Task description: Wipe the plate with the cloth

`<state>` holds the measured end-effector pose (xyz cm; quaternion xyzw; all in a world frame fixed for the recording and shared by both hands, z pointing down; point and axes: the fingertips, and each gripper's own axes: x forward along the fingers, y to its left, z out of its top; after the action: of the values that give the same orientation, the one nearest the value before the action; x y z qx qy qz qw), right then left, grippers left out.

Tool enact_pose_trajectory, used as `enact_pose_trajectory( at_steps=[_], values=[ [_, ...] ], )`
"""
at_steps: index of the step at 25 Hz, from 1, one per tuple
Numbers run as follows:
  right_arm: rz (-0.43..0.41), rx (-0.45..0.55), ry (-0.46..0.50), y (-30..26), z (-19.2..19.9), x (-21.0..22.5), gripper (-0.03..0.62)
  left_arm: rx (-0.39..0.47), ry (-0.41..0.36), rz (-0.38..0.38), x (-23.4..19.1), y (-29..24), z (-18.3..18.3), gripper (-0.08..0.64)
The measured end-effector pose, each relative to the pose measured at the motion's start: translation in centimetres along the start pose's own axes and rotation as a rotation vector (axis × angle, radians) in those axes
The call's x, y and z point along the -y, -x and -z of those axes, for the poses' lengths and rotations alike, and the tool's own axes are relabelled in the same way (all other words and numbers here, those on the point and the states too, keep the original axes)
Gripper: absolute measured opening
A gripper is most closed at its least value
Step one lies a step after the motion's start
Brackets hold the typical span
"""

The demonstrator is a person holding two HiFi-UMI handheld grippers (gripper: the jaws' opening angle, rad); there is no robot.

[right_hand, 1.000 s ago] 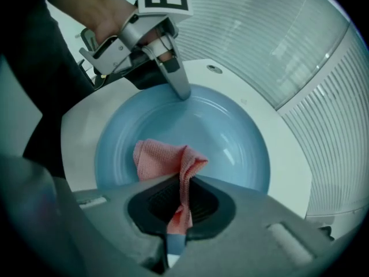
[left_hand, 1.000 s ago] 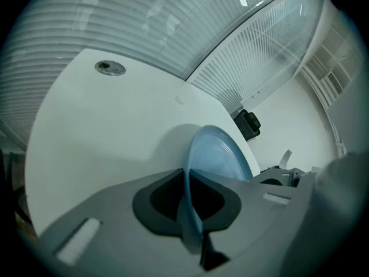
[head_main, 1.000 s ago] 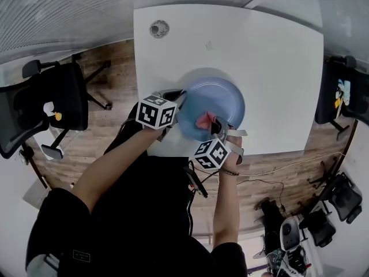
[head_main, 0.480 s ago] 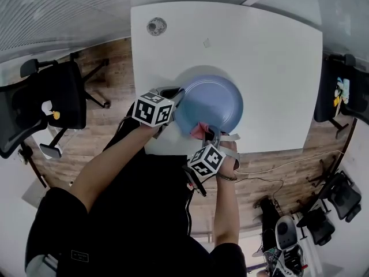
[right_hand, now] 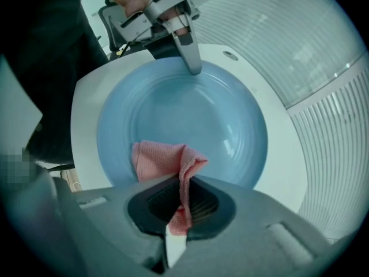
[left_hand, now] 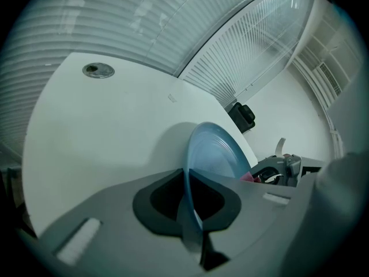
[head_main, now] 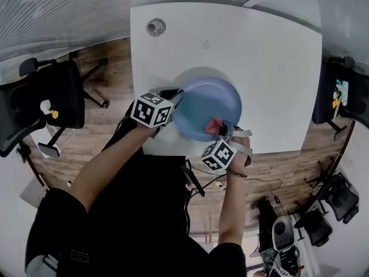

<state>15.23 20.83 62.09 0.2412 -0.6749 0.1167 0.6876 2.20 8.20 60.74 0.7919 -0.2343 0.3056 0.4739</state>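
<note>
A light blue plate is held tilted over the white table. My left gripper is shut on the plate's left rim; in the left gripper view the plate stands edge-on between the jaws of the left gripper. My right gripper is shut on a pink cloth that rests on the plate's near right part. In the right gripper view the cloth hangs from the right gripper onto the plate, with the left gripper clamped on the far rim.
A small round metal fitting sits in the table's far left corner. Black office chairs stand on the wooden floor at the left, more chairs at the right. Cables trail on the floor near the table's near edge.
My right gripper with the cloth slid left toward the plate's near rim, then back to the right. The left gripper and the plate kept nearly still.
</note>
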Motion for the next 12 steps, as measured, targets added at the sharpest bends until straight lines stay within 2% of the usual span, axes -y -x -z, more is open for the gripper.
enact_pose_trajectory(
  at_steps=[8, 12],
  values=[
    [0.113, -0.016, 0.035, -1.0, -1.2, 7.3, 0.009, 0.001, -0.004, -0.001, -0.1, 0.0, 0.0, 0.015],
    [0.204, -0.009, 0.127, -1.7, -3.4, 9.8, 0.009, 0.007, 0.004, 0.001, -0.1, 0.0, 0.0, 0.015]
  ],
)
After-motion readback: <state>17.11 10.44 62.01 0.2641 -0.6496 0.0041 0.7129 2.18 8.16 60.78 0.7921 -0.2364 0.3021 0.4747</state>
